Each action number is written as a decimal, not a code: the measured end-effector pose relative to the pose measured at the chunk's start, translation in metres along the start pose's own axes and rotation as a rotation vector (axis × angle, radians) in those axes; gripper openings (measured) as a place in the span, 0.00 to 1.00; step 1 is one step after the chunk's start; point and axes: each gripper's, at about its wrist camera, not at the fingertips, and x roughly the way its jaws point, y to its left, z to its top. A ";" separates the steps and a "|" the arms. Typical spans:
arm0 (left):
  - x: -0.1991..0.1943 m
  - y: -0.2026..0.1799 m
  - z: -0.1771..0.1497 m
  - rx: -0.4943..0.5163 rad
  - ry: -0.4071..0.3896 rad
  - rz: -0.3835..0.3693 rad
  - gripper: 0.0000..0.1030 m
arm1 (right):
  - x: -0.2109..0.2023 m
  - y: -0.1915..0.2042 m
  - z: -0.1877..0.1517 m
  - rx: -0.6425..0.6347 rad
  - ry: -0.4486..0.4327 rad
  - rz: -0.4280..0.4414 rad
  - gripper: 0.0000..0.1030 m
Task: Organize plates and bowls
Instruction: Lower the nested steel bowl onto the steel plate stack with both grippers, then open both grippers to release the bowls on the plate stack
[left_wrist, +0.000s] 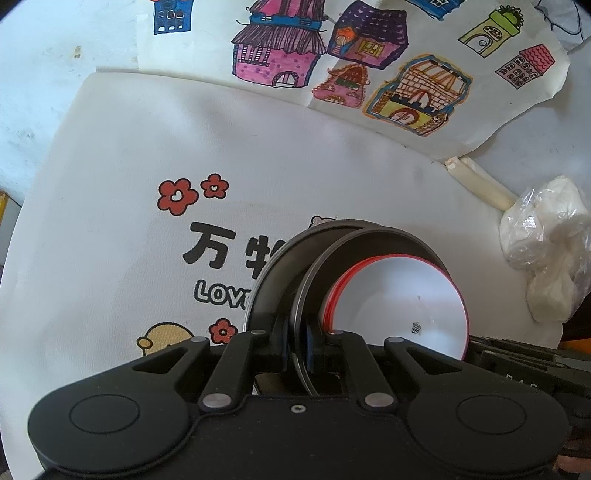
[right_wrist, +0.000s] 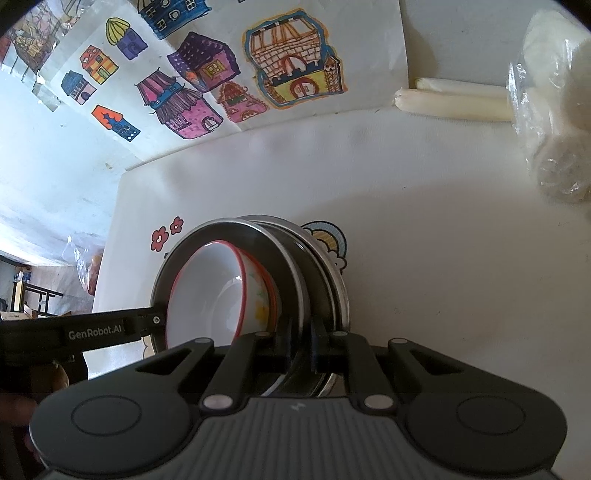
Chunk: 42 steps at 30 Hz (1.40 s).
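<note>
A stack of dark metal plates (left_wrist: 280, 266) with a white red-rimmed bowl (left_wrist: 402, 299) nested in it is held between both grippers above the white printed cloth (left_wrist: 147, 147). My left gripper (left_wrist: 297, 350) is shut on the rim of the top metal plate. My right gripper (right_wrist: 300, 343) is shut on the opposite rim of the plates (right_wrist: 314, 254). In the right wrist view the bowl (right_wrist: 207, 288) sits inside the plates, and the left gripper's body (right_wrist: 96, 332) reaches in from the left.
A children's drawing of colourful houses (left_wrist: 369, 55) lies at the back of the table. Two white candles (left_wrist: 476, 181) and a clear plastic bag of white rolls (left_wrist: 550, 251) lie at the right; they also show in the right wrist view (right_wrist: 554, 122).
</note>
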 end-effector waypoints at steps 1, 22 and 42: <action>0.000 0.000 0.000 0.000 0.000 0.000 0.08 | 0.000 0.001 0.000 0.001 0.000 -0.001 0.12; -0.011 0.000 -0.007 0.028 -0.041 0.033 0.26 | -0.019 0.000 -0.011 0.059 -0.082 -0.074 0.28; -0.088 0.017 -0.059 0.097 -0.275 0.011 0.97 | -0.096 0.036 -0.093 0.064 -0.330 -0.119 0.74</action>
